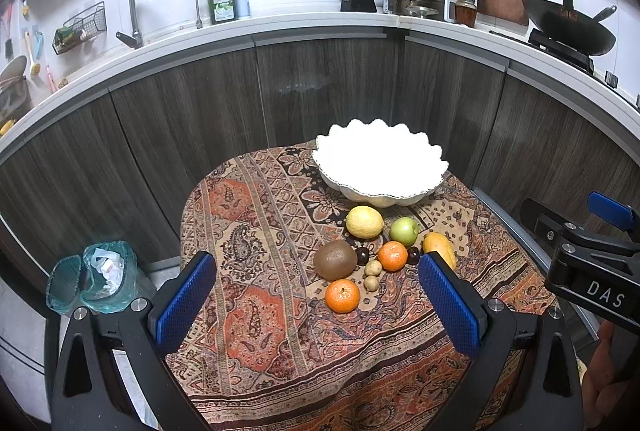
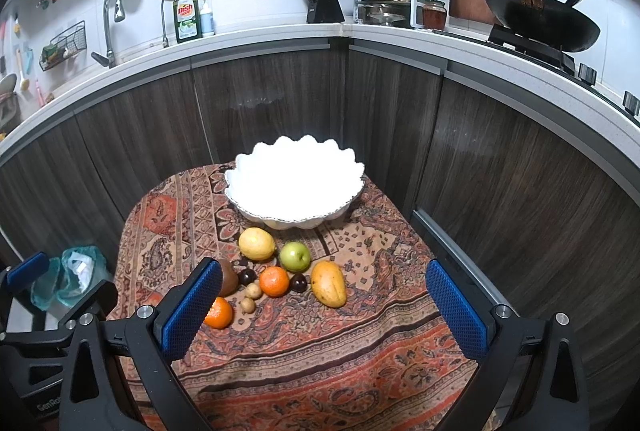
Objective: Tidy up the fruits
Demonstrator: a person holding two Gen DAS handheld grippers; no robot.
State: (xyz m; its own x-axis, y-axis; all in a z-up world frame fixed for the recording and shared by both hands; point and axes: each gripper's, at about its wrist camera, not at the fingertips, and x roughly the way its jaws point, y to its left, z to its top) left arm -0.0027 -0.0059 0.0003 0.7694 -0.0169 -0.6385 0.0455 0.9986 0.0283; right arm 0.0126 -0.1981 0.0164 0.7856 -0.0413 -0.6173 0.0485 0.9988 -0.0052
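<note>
A white scalloped bowl [image 1: 380,167] [image 2: 294,187] stands empty at the far side of a small cloth-covered table [image 1: 260,311] [image 2: 360,351]. In front of it lie a lemon [image 1: 364,222] [image 2: 257,243], a green apple [image 1: 404,230] [image 2: 295,257], a mango [image 1: 439,248] [image 2: 328,283], a kiwi [image 1: 335,260] [image 2: 229,278], two oranges [image 1: 392,255] [image 1: 342,295] [image 2: 274,281], two dark plums [image 1: 362,255] [image 2: 298,283] and two small longans [image 1: 373,268] [image 2: 253,290]. My left gripper [image 1: 316,303] and right gripper [image 2: 324,311] hover open and empty above the near table edge.
Dark wood cabinets [image 1: 328,87] under a white counter [image 1: 280,27] curve behind the table. A bin with a teal bag [image 1: 96,283] [image 2: 68,283] stands on the floor to the left. A wok [image 1: 568,27] [image 2: 540,19] sits on the stove at right.
</note>
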